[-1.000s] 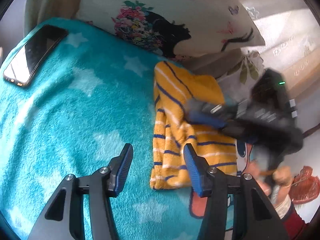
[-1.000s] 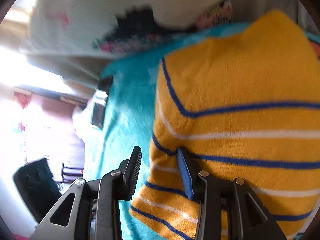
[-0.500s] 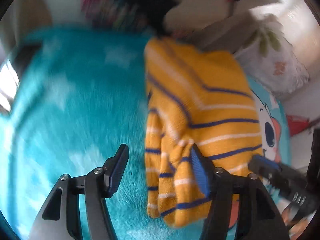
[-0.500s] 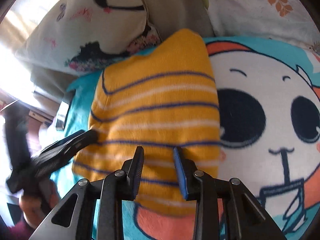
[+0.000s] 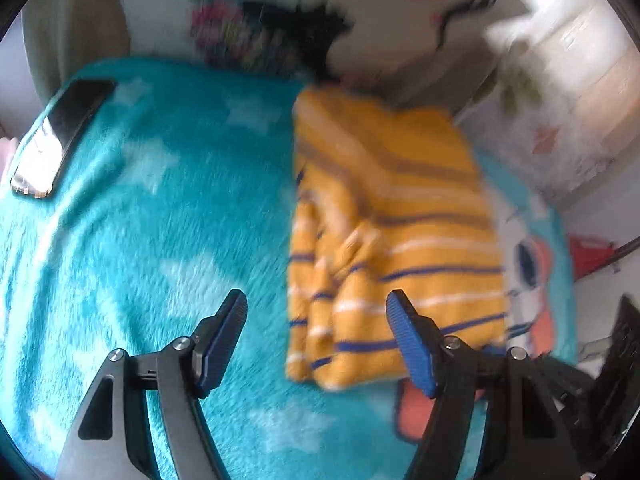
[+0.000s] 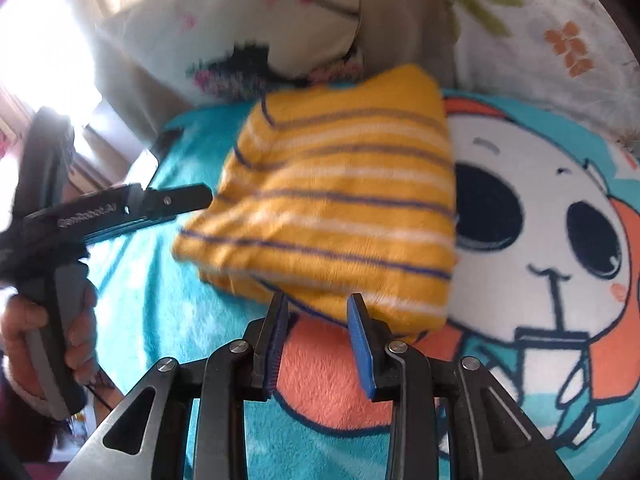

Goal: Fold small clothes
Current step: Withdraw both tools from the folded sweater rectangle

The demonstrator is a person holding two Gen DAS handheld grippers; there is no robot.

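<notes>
A yellow garment with blue and white stripes (image 5: 392,232) lies folded into a block on a teal star blanket (image 5: 140,240); it also shows in the right wrist view (image 6: 340,208). My left gripper (image 5: 316,320) is open and empty, above the blanket at the garment's near left corner. My right gripper (image 6: 316,312) is open and empty, just short of the garment's near edge. The left gripper (image 6: 176,200) also shows from the side in the right wrist view, held in a hand beside the garment's left edge.
A black phone (image 5: 60,136) lies on the blanket at far left. Printed pillows (image 5: 320,12) stand behind the garment. A cartoon face print (image 6: 540,232) covers the blanket to the garment's right.
The right gripper has drawn back off the garment and let it go. The left gripper has opened wider and pulled back a little. The garment lies flat.
</notes>
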